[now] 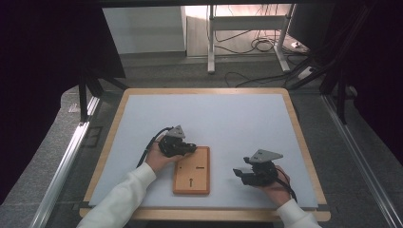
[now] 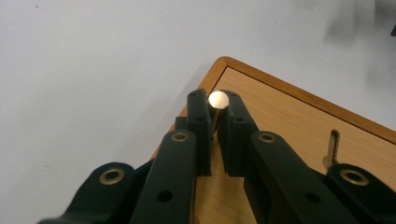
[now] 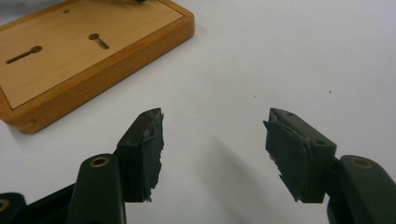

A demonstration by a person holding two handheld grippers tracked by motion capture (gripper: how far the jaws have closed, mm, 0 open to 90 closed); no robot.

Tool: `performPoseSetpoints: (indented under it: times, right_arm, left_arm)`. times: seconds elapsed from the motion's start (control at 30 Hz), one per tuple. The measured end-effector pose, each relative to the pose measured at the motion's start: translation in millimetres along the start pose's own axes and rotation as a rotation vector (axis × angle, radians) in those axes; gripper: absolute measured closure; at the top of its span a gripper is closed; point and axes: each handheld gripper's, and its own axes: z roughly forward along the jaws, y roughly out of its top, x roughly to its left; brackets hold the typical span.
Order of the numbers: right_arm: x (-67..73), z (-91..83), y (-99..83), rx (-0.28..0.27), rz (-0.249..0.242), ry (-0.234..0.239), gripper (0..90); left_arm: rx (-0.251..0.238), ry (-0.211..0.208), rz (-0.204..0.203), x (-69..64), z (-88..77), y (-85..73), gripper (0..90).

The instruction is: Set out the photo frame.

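A flat wooden board (image 1: 191,170) with two keyhole slots lies on the white mat near the front. My left gripper (image 1: 189,148) sits at the board's far left corner. In the left gripper view its jaws (image 2: 215,116) are shut on a thin brass pin with a round pale head (image 2: 218,99), held just above the board's corner (image 2: 289,116). A keyhole slot (image 2: 332,145) lies to the right of that gripper. My right gripper (image 1: 239,172) rests to the right of the board, open (image 3: 212,140) with nothing between its fingers; the board (image 3: 84,51) lies ahead of it to the left.
The white mat (image 1: 223,118) covers a table with a wooden rim (image 1: 294,118). Metal rails (image 1: 66,156) run along both sides. Beyond the far edge, cables (image 1: 256,45) and a desk frame stand on the floor.
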Motion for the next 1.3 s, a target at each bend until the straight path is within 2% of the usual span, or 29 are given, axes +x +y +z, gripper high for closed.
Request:
performPoseSetpoints:
  times: [0.03,0.13,0.17,0.2,0.37,0.4,0.53,0.57,0.77,1.17,1.27,1.3]
  right_arm:
    - [0.0,0.0,0.0,0.0,0.0,0.0,37.2]
    - [2.8,-1.0,1.3,-0.01,-0.014,0.016,37.1]
    - [5.6,-1.1,2.4,-0.017,-0.027,0.024,36.8]
    - [5.6,-1.1,2.4,-0.017,-0.027,0.024,36.8]
    - [16.2,-0.2,5.4,-0.015,-0.084,0.048,35.2]
    - [18.0,0.1,5.8,-0.013,-0.095,0.05,34.7]
    - [23.0,1.5,6.9,0.0,-0.12,0.048,33.2]
    - [27.1,2.3,8.2,0.013,-0.139,0.042,32.1]
    - [39.1,3.8,12.4,0.013,-0.16,0.069,30.9]
    - [49.0,5.5,16.1,0.005,-0.179,0.099,29.4]
    - [56.3,6.4,18.8,0.009,-0.189,0.114,27.7]
    - [63.4,7.5,21.6,0.01,-0.207,0.118,26.0]
  left_arm:
    - [0.008,-0.005,0.007,1.7,-0.4,0.5,84.5]
    - [0.007,-0.034,-0.008,5.2,-0.4,0.1,84.0]
    - [0.002,-0.054,-0.028,6.9,0.1,-0.1,83.5]
    - [0.002,-0.054,-0.028,6.9,0.1,-0.1,83.4]
    - [0.024,-0.09,-0.02,13.1,-0.3,1.3,82.9]
    - [0.019,-0.096,-0.029,13.3,0.1,1.3,82.8]
    - [0.021,-0.103,-0.037,13.7,0.5,2.0,82.5]
    - [0.026,-0.105,-0.032,14.6,0.5,2.7,82.6]
    - [0.032,-0.122,-0.046,17.7,0.4,3.1,82.7]
    - [0.042,-0.154,-0.072,23.2,0.8,4.5,82.6]
    - [0.045,-0.155,-0.08,23.7,1.2,5.5,82.8]
    - [0.048,-0.159,-0.086,24.2,1.2,5.7,82.8]
